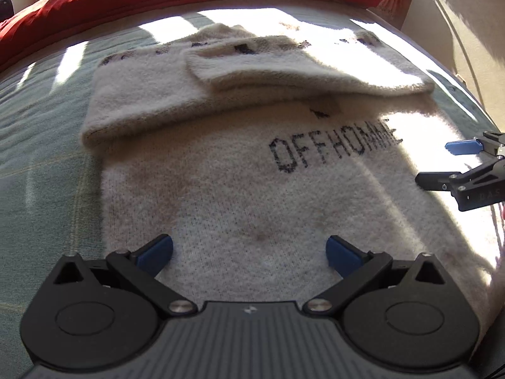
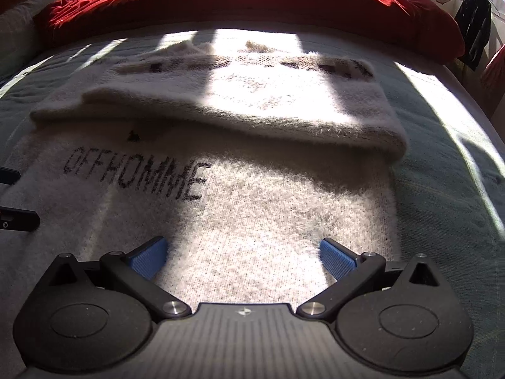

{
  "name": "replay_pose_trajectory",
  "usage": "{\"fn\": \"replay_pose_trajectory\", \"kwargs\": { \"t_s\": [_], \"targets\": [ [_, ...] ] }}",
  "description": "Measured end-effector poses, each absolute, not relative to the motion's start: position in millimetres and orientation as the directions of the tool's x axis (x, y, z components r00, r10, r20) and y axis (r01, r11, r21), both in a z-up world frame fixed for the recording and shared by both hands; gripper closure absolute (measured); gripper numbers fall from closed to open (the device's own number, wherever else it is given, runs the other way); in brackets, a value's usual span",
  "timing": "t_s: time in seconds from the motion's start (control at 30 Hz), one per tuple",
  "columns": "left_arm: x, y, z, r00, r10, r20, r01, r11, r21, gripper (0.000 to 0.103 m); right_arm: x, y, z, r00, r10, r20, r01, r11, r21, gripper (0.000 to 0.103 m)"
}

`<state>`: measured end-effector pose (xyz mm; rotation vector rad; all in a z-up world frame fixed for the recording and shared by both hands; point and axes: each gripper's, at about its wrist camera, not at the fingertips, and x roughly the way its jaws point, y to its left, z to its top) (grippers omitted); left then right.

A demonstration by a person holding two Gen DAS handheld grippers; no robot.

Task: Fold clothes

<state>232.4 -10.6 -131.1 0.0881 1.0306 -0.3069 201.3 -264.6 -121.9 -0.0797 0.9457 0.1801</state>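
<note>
- Lying flat on the pale green quilted bed cover (image 1: 41, 145) is a fuzzy cream knitted sweater (image 1: 240, 208), with dark lettering "OFFHOMME" (image 1: 334, 151) across its fabric.
- Both sleeves are folded in over the upper body of the garment; the overlapping cream sleeve layers (image 2: 221, 107) form a thick band across it, with dark patterned marks along the far edge.
- Left gripper (image 1: 249, 252): blue-padded fingers (image 1: 156, 252) spread wide and released, holding nothing, positioned just above the near part of the sweater.
- Right gripper (image 2: 243, 255): blue-padded fingers (image 2: 337, 259) likewise spread and empty, over the near part of the sweater beside its right edge.
- In the left wrist view the right gripper's fingers appear at the frame's right margin, parted, over the sweater's side.
- A crumpled red duvet (image 2: 252, 3) lies along the far side of the bed.
- Strong sunlight and hard shadows cross the sweater and cover.
- Dark garments on hangers (image 2: 473, 22) are visible at far right.
</note>
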Motion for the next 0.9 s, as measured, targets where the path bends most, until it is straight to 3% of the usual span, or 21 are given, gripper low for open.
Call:
{"fn": "replay_pose_trajectory", "kwargs": {
  "t_s": [0.27, 0.43, 0.73, 0.9],
  "targets": [
    [160.6, -12.5, -128.8, 0.469, -0.213, -0.857, 0.313, 0.948, -0.064, 0.001, 143.9, -291.1, -112.7, 0.498, 0.113, -0.86, -0.205, 0.979, 0.01, 0.0],
    [130.8, -21.7, -130.8, 0.474, -0.17, -0.864, 0.34, 0.94, 0.002, 0.001, 109.3, -300.0, -112.2, 0.485, 0.119, -0.866, -0.219, 0.976, 0.011, 0.0],
    [142.6, -52.6, -104.5, 0.519, -0.245, -0.819, 0.368, 0.929, -0.044, 0.001, 112.7, -279.0, -96.3, 0.526, 0.149, -0.838, -0.276, 0.961, -0.003, 0.0],
    [143.6, -71.2, -119.7, 0.521, -0.24, -0.819, 0.384, 0.923, -0.026, 0.001, 129.1, -264.5, -112.3, 0.501, 0.174, -0.848, -0.302, 0.953, 0.018, 0.0]
  ]
}}
